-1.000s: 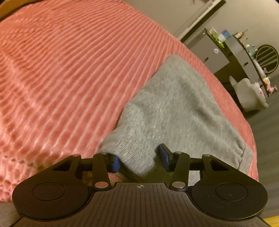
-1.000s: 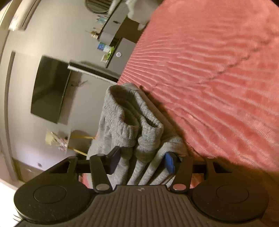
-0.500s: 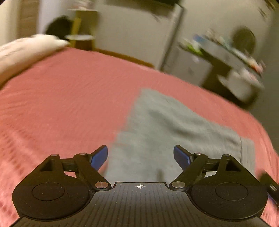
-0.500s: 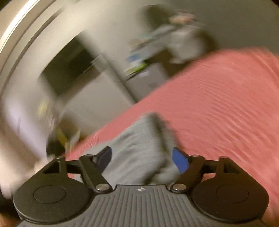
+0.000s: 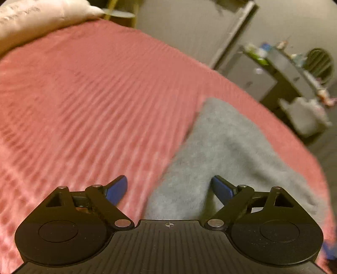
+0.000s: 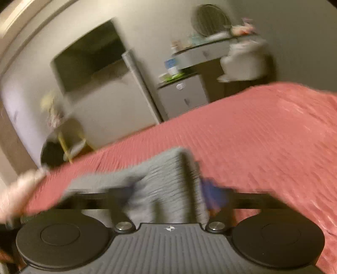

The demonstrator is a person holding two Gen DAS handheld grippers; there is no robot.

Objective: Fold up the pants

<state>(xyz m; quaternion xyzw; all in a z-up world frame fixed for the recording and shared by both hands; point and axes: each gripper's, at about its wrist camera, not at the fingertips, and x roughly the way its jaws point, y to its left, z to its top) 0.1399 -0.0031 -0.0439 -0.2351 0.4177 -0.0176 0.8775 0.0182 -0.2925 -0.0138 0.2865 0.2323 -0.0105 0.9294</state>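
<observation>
Grey sweatpants (image 5: 227, 147) lie folded flat on a pink ribbed bedspread (image 5: 84, 101), at the right of the left wrist view. My left gripper (image 5: 169, 188) is open and empty, its blue pads just above the pants' near edge. In the blurred right wrist view the pants (image 6: 164, 181) lie right in front of my right gripper (image 6: 168, 194). Its jaws stand wide apart, with the fabric low between them and nothing pinched.
A white pillow (image 5: 31, 19) lies at the bed's far left. Beyond the bed's edge stand a grey cabinet (image 5: 250, 78), a cluttered shelf (image 5: 290, 61) and a white bag (image 5: 305, 118). A dark wall screen (image 6: 90, 54) and small yellow side table (image 6: 69, 145) show in the right wrist view.
Both grippers let go of the pants and opened wide. Both pulled back and lifted, and the pants now lie flat on the bed.
</observation>
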